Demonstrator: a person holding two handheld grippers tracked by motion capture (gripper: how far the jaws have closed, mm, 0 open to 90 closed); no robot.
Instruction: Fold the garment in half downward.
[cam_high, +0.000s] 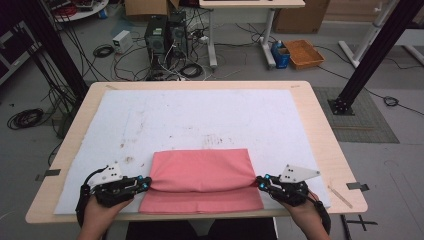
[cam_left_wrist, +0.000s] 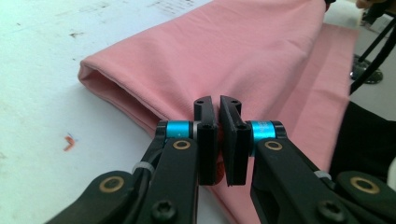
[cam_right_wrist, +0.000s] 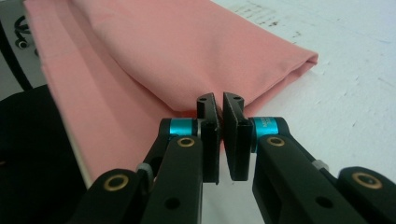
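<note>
A pink cloth (cam_high: 200, 172) lies folded near the front edge of the white mat (cam_high: 200, 115); its upper layer bulges over a flat lower layer. My left gripper (cam_high: 149, 182) is at the cloth's left end and shut on the folded edge. In the left gripper view the jaws (cam_left_wrist: 217, 103) pinch pink fabric (cam_left_wrist: 233, 51) between the pads. At the cloth's right end, my right gripper (cam_high: 258, 181) is shut on the upper layer's edge. In the right gripper view, the right gripper (cam_right_wrist: 219, 100) meets the cloth (cam_right_wrist: 163, 51) with jaws nearly together.
The mat covers most of a wooden table (cam_high: 320, 130), stained near its middle. Beyond the far edge, computer towers (cam_high: 165, 35), loose cables and an orange bin (cam_high: 303, 53) sit on the floor. Black frame posts (cam_high: 372, 55) stand at both sides.
</note>
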